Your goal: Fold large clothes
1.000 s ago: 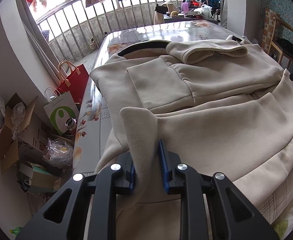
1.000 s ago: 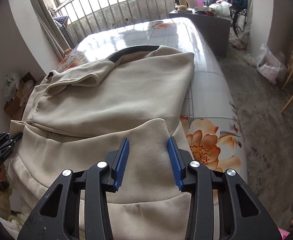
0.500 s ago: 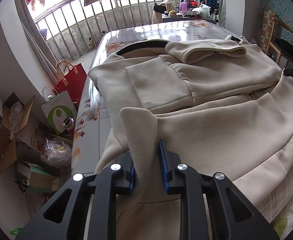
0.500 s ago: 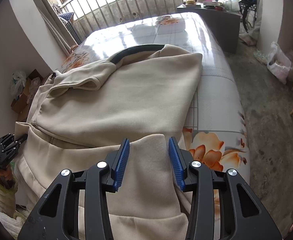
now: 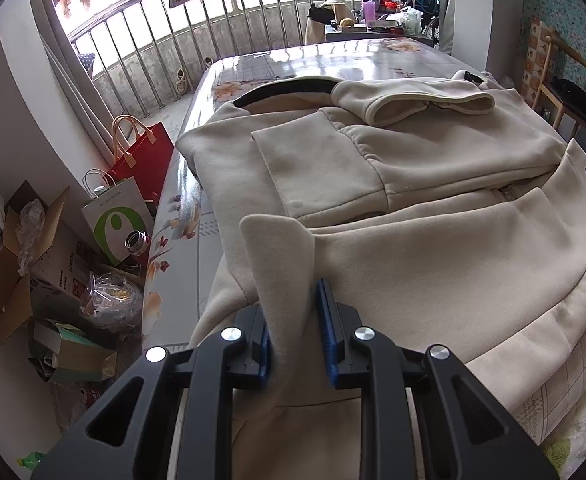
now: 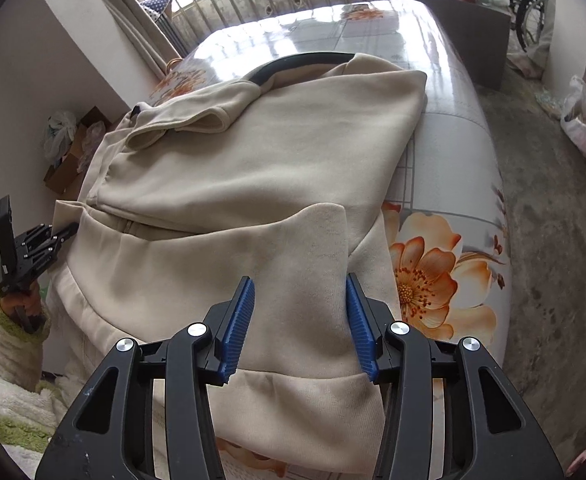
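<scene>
Because the beige hooded jacket (image 5: 433, 168) lies spread on the flower-print table (image 6: 433, 128) with its long axis running straight away from me, hem nearest and dark-lined hood (image 5: 285, 92) farthest, I judge the fold must travel forward along that axis. My left gripper (image 5: 295, 320) is clamped on the left hem corner (image 5: 281, 248), which stands up between the pads. My right gripper (image 6: 299, 320) stands parted over the right hem corner (image 6: 313, 240), gripping nothing.
</scene>
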Demonstrator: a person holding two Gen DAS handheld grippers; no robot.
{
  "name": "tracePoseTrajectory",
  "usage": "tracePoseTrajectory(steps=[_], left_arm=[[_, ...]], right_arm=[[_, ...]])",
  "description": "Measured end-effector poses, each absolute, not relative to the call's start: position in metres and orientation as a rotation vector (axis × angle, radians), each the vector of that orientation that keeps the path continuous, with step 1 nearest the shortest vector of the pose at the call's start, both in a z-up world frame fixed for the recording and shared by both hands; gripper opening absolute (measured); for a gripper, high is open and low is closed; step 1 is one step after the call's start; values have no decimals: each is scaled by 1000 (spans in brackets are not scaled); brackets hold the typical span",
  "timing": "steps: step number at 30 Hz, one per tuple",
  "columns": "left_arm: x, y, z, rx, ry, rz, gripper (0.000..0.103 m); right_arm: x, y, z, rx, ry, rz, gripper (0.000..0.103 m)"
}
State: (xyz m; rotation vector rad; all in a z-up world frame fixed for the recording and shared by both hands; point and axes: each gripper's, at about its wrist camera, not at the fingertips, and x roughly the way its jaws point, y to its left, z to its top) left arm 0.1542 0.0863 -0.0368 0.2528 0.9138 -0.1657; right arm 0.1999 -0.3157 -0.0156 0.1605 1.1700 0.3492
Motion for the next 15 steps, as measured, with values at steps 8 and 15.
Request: tracePoseTrajectory(steps=[8,15], left_arm=[[158,85,-36,242,939,-140,20],[159,85,-35,229,953,-129,20]], right_arm=[[195,-291,-15,-51,1136,226,22],[172,-273,9,-144,1011,168,5]])
